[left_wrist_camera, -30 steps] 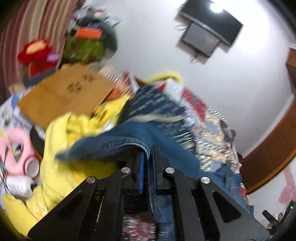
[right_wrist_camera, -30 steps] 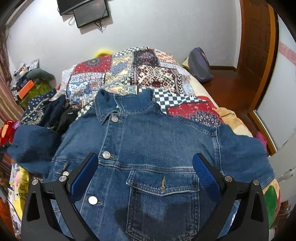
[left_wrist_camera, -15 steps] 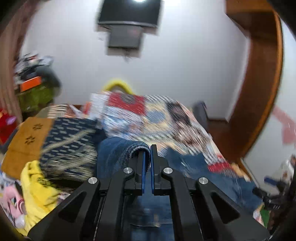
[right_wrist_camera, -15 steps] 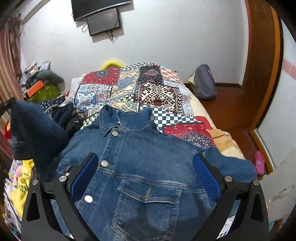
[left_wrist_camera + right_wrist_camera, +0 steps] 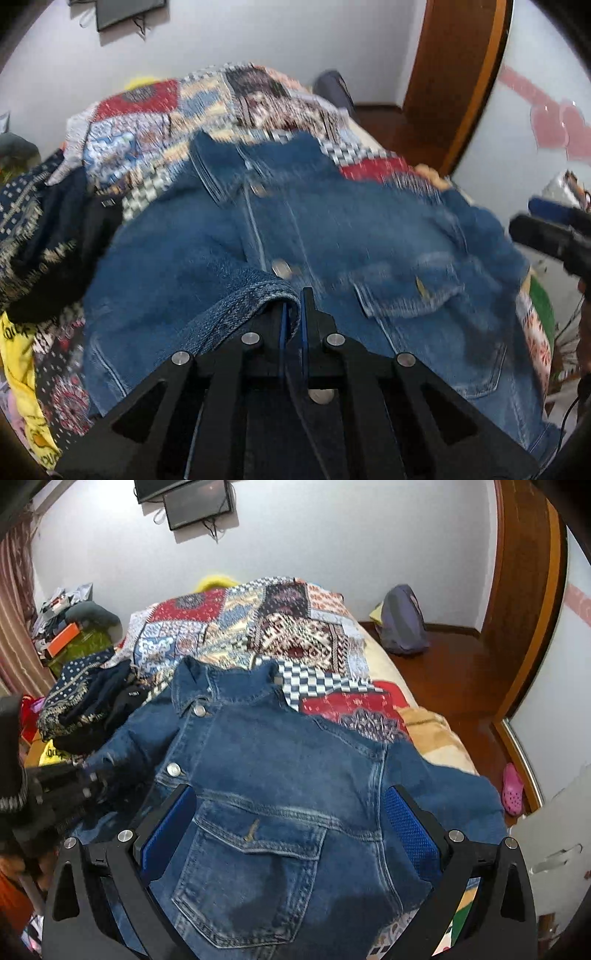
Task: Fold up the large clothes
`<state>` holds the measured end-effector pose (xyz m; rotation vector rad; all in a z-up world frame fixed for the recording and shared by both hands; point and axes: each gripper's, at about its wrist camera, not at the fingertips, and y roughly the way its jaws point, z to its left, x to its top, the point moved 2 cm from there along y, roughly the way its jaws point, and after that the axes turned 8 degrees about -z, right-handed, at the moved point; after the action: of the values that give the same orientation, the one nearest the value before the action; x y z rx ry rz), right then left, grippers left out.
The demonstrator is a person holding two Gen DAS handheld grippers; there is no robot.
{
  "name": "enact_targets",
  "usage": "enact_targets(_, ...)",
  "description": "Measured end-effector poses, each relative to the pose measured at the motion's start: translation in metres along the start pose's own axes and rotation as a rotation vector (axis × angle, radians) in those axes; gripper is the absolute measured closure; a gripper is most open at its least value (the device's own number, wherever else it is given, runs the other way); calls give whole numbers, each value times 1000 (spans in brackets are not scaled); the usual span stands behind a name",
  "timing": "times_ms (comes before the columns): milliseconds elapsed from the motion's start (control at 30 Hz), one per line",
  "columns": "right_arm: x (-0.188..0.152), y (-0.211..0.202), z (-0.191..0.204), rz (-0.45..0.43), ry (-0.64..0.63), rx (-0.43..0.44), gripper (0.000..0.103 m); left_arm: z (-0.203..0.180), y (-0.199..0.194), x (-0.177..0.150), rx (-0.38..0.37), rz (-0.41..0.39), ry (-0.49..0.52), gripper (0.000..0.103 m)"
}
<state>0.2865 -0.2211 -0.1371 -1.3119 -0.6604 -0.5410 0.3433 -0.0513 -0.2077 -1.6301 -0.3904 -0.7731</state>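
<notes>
Left hand-held gripper (image 5: pixel 291 308) clamped on the blue denim jacket (image 5: pixel 280 775) sleeve cuff (image 5: pixel 255 291); right hand-held gripper (image 5: pixel 291 834) held apart, empty. Sleeve is best laid flat across the chest, cuff kept taut, on the patchwork-covered bed (image 5: pixel 258 627).

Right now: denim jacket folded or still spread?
Partly folded: denim jacket lies front-up on the bed; left gripper holds one sleeve's cuff over its front.

The blue denim jacket (image 5: pixel 280 760) is coarse woven cloth with shiny metal buttons; the multicoloured patchwork bedspread (image 5: pixel 258 627) is matt cloth; the brown wooden door frame (image 5: pixel 524 590) is glossy.
</notes>
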Motion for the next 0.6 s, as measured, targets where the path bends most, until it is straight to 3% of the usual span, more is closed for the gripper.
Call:
enact_targets(100,-4,1,2,11,-14,-6,2,-11,6,-14,-7,49,13,92)
enact_targets(200,-4,1,7,14,-35,-8,2,-16,-2,-21,-17,48,37,73)
enact_targets(233,-4,0,10,13,-43,-5,2,-15,-8,-22,-28,45,39,63)
enact_targets(300,-1,-2,18,7,-67,0,2,-12,-20,-22,-42,24,35,58)
enact_targets(433,4,-6,36,-19,-123,5,2,6,-52,-17,29,-53,22,46)
enact_targets(600,9,-10,70,-51,-203,39,2,58,-95,-14,136,-149,-60,41)
